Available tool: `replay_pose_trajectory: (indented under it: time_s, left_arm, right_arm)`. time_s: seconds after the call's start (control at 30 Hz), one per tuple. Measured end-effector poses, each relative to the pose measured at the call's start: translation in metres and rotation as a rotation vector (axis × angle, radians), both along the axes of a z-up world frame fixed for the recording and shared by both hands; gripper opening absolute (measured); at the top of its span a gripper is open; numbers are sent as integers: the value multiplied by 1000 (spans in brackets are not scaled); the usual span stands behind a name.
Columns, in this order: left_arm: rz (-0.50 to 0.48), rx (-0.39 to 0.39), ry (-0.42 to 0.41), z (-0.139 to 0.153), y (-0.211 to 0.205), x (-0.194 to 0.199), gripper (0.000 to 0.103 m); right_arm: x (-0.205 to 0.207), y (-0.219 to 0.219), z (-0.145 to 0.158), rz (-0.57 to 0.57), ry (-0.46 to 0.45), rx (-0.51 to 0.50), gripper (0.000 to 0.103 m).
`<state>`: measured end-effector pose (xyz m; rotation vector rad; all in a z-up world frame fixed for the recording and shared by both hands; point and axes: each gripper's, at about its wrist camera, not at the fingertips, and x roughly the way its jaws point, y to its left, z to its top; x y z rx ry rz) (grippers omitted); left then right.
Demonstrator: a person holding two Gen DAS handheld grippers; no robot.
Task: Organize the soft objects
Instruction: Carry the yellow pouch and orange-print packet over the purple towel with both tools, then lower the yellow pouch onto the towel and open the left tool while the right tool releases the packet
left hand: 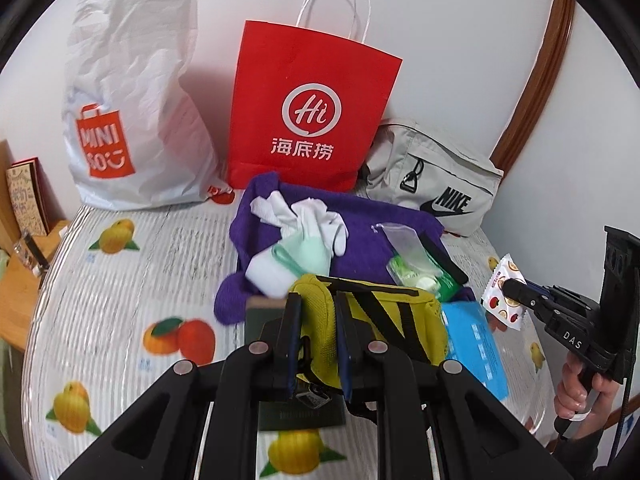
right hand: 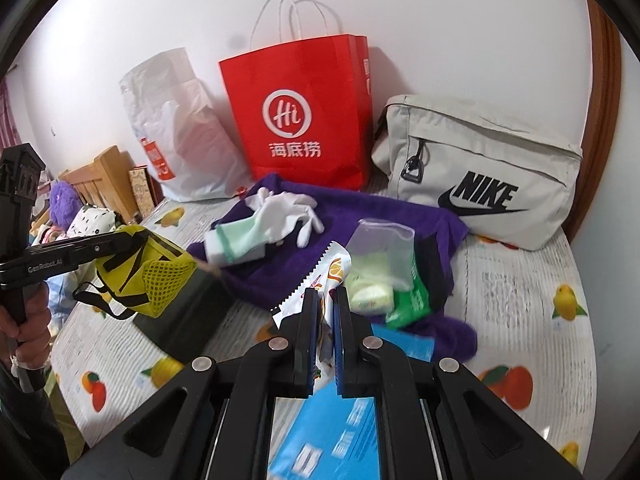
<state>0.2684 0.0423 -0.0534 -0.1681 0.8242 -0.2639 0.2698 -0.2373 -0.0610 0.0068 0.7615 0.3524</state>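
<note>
Left gripper (left hand: 318, 336) pinching yellow pouch (left hand: 384, 320), right gripper (right hand: 327, 340) pinching fruit-print sachet (right hand: 320, 280), both lifted over table's near edge (left hand: 120, 264). Keep both pinches firm; carry toward red bag (left hand: 308, 108) at far edge, clearing purple cloth (left hand: 360, 224) and gloves (left hand: 308, 220).

Soft items: two held, rest ahead.
Yellow mesh pouch (left hand: 384, 320) clamped in left hand-held gripper (left hand: 318, 344); fruit-print sachet (right hand: 324, 280) in right hand-held gripper (right hand: 327, 320); purple towel (left hand: 360, 236) beyond.

— What can you read here?
— "NIKE" on the grey bag (right hand: 476, 184), "Hi" with 海底捞 on the red paper bag (left hand: 308, 120), "MINISO" on the white plastic bag (left hand: 120, 120).
— The tools?
— "DAS" on the right gripper (left hand: 510, 286), "GenRobot.AI" on the left gripper (right hand: 132, 240).
</note>
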Motion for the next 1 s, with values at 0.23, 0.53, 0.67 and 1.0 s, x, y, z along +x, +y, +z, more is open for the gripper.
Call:
replay_pose_trajectory:
  time_s: [0.23, 0.53, 0.67, 1.0]
  left_arm:
    - [-17, -3, 15, -9, -11, 37, 15]
    - [-20, 12, 28, -20, -18, 71, 15]
    - [-8, 24, 44, -27, -14, 83, 15]
    - [-5, 37, 74, -43, -11, 103, 15]
  right_arm:
    - [43, -13, -10, -40, 17, 0, 8]
    - [95, -13, -28, -8, 73, 15, 8]
    - [115, 0, -42, 40, 116, 25, 8]
    - [135, 27, -80, 100, 236, -25, 10]
